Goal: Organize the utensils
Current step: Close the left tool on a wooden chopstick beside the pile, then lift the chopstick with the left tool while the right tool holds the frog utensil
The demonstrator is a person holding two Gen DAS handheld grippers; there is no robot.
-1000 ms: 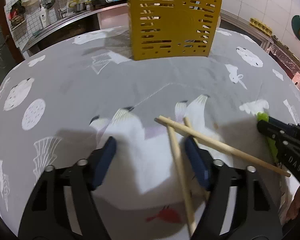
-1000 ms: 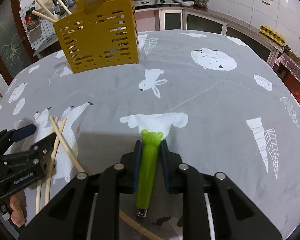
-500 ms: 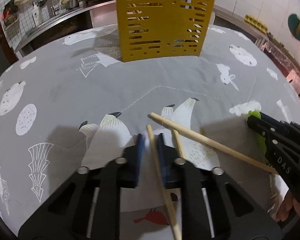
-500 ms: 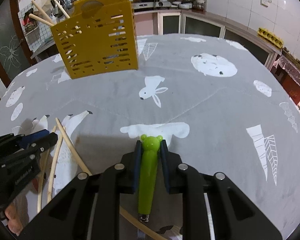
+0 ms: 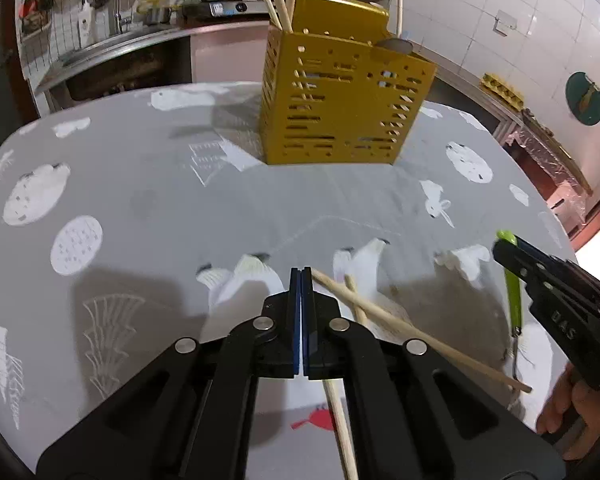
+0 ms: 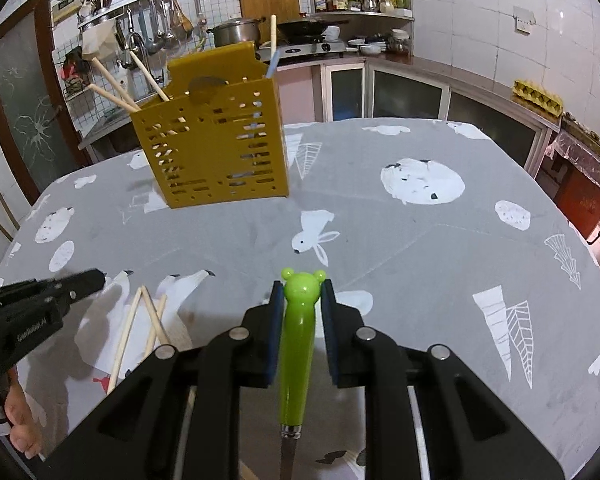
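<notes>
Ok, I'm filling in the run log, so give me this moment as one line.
left gripper: shut, empty | right gripper: shut on green utensil | chopsticks: on tablecloth | yellow holder: upright

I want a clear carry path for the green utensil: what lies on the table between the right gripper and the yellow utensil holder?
Only bare grey cloth with animal prints, in the right wrist view, between the right gripper and the yellow utensil holder. Loose chopsticks lie off left.

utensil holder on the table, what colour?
Mustard yellow utensil holder with slotted walls; shows best in the right wrist view.
</notes>
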